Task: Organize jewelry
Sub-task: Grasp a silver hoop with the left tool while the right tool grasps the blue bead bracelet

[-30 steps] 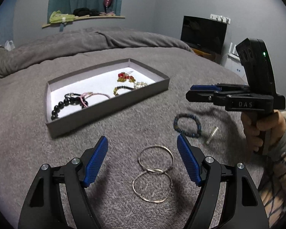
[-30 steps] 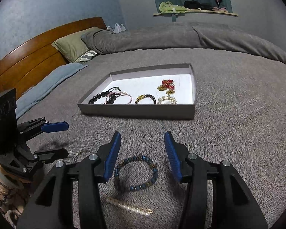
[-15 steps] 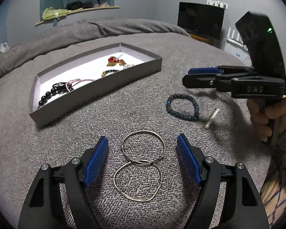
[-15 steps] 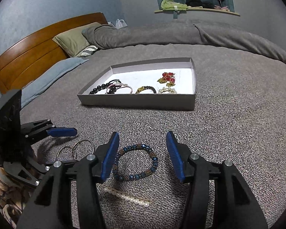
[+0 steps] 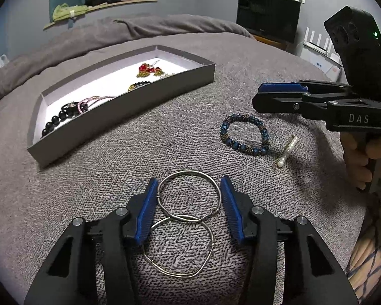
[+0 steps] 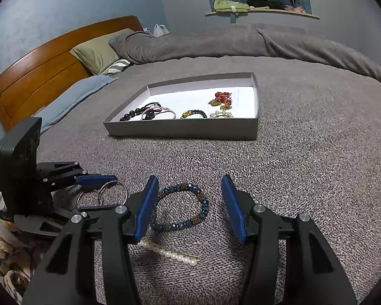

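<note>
The left gripper (image 5: 188, 195) hung low over the grey blanket (image 5: 114, 167) with two linked wire hoops (image 5: 184, 218) between its blue pads; its jaws had just been closing, and the left pad (image 5: 147, 213) seemed to touch the rim of the far hoop while the right pad sat just beside it, so whether it had truly clenched could not be told. The near hoop lay flat under the jaws, overlapping the far one. The right gripper (image 6: 188, 200) stood with its jaws apart and released around a blue beaded bracelet (image 6: 181, 207), which lay on the blanket closer to the left pad (image 6: 146, 207) and clear of the right one. Just behind that bracelet, nearer the camera, a pearl hair clip (image 6: 171, 251) lay flat and partly hidden under the left finger. In the left wrist view the right gripper showed from the side, held by a hand (image 5: 363, 157) in a patterned sleeve, its tips above and just beyond the bracelet. Farther out on the bed sat a shallow grey tray (image 6: 185, 129) with a white floor, holding a black bead string, a pink bangle, a dark and gold bracelet, a pearly piece and a red and gold piece. Beyond it lay a rumpled grey duvet (image 6: 216, 43), a green pillow (image 6: 96, 50) against a wooden headboard (image 6: 38, 76), and a wall shelf (image 6: 261, 11) with clothes. A dark screen (image 5: 268, 16) stood at the far right in the left wrist view.
</note>
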A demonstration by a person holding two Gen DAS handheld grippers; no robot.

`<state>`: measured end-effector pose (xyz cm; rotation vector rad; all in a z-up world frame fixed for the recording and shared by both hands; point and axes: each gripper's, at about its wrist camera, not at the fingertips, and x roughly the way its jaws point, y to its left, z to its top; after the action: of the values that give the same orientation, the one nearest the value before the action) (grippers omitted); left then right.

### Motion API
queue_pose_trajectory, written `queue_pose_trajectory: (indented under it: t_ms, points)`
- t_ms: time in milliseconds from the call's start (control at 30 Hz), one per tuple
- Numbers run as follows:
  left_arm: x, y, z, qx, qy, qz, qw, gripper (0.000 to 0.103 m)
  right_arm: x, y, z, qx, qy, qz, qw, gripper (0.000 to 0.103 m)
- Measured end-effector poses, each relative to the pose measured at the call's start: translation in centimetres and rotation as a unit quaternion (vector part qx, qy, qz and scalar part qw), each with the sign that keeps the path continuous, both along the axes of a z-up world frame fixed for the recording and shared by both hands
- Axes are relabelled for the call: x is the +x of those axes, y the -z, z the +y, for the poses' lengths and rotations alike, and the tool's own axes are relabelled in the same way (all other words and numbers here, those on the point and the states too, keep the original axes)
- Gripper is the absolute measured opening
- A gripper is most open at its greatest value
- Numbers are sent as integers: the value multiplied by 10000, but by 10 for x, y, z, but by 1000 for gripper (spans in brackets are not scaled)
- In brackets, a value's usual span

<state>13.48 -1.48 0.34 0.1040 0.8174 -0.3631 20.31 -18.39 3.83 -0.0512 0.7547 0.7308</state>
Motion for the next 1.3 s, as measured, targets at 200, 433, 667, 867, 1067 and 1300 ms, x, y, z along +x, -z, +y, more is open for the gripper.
queue_pose_trajectory:
  t_ms: [200,433,667,867,1067,1300]
  points:
    - [-2,-10,5,-128,-49,-136,9998,51,-2,1,2,-45,-31,2,10000,55]
    - [1,-24,18,-299,-250,-330,9987,51,-6,6,4,-145,-107,25,9998,58]
    - [3,-31,32,-369,-437,-415,9975,51,-8,12,11,-380,-88,-21,9992,55]
    - [2,-33,34,-366,-450,-427,9974,51,1,21,12,-548,3,97,9984,38]
    - [1,-35,35,-373,-458,-453,9972,51,6,28,14,-684,33,189,9975,25]
    - [2,-35,36,-381,-478,-445,9971,51,10,34,18,-779,17,293,9965,25]
